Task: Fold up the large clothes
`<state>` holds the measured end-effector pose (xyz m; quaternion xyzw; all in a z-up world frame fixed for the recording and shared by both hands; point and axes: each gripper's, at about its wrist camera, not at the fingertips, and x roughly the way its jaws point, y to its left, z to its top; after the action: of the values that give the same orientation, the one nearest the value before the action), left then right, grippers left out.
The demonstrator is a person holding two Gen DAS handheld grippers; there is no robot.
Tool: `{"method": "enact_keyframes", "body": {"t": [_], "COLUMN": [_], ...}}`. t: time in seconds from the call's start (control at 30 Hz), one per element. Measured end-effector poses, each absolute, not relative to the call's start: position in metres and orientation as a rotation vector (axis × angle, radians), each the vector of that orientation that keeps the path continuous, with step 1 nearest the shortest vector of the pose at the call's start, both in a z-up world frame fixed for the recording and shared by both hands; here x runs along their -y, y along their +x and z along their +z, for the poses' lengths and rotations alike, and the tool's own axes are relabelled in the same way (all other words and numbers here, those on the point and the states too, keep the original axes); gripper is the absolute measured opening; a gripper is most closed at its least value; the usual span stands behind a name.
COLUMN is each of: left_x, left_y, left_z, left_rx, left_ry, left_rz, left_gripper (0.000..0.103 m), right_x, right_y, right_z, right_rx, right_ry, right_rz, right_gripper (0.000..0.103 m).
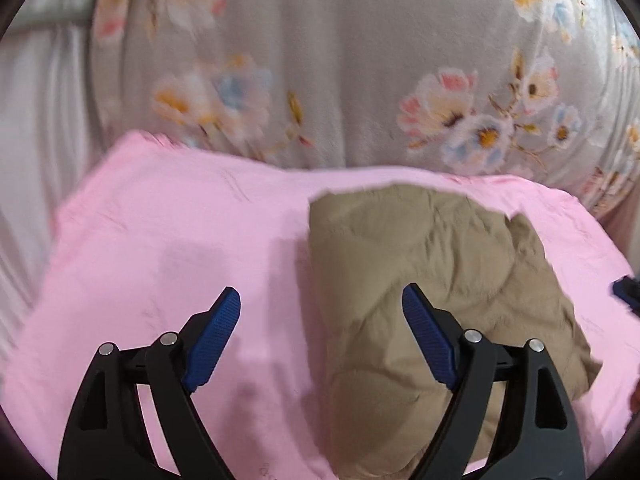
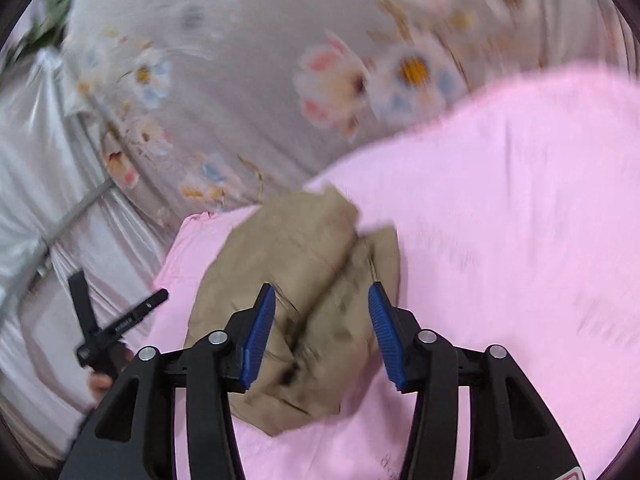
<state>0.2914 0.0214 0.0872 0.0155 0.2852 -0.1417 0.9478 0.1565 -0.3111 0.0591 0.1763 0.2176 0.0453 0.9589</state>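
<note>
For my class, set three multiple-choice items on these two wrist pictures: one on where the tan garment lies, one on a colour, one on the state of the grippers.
1. Where does the tan garment lie?
A. on the pink sheet
B. on a wooden chair
C. in a basket

2. What colour are the gripper pads?
A. red
B. blue
C. yellow

3. How do the left gripper and the right gripper stand?
A. both clamped on the garment
B. one clamped, one open
C. both open, pressing on nothing

Answers:
1 A: the pink sheet shows around the garment's edges in both views.
2 B: the ribbed pads on all four fingers are blue.
3 C: a clear gap shows between each pair of pads, and no cloth is pinched.
</note>
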Motion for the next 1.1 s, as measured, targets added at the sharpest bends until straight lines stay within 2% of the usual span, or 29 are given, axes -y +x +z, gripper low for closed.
{"method": "enact_keyframes", "body": {"t": [0.1, 0.2, 0.33, 0.5, 0.63, 1.1], "left_x": [0.001, 0.028, 0.06, 0.075, 0.071, 0.082], "left_y": [0.284, 0.294, 0.323, 0.366, 0.382, 0.416], "left_z": [0.121, 0.132, 0.116, 0.06, 0.026, -0.004], "left_rx": [-0.552, -0.574, -0.595, -0.696, -0.701, -0.637], "left_ry": [0.025, 0.023, 0.067, 0.087, 0.049, 0.06], "left_rz": [-0.269, -0.244, -0.167, -0.109, -0.111, -0.12], "left_gripper": [0.081, 0.081, 0.081, 0.081, 0.084, 0.089], "right_x": [0.262, 0.226, 0.216, 0.237, 0.253, 0.256], "right_y": [0.171, 0.207, 0.261, 0.309, 0.331, 0.365], "right_z": [0.1, 0.11, 0.08, 0.021, -0.014, -0.05], "right_rx": [-0.404, -0.418, -0.488, -0.588, -0.605, -0.574], "right_ry": [0.195, 0.116, 0.132, 0.205, 0.268, 0.314], "right_rz": [0.06, 0.034, -0.026, -0.109, -0.108, -0.104], "right_gripper": [0.036, 0.033, 0.032, 0.032, 0.029, 0.028]}}
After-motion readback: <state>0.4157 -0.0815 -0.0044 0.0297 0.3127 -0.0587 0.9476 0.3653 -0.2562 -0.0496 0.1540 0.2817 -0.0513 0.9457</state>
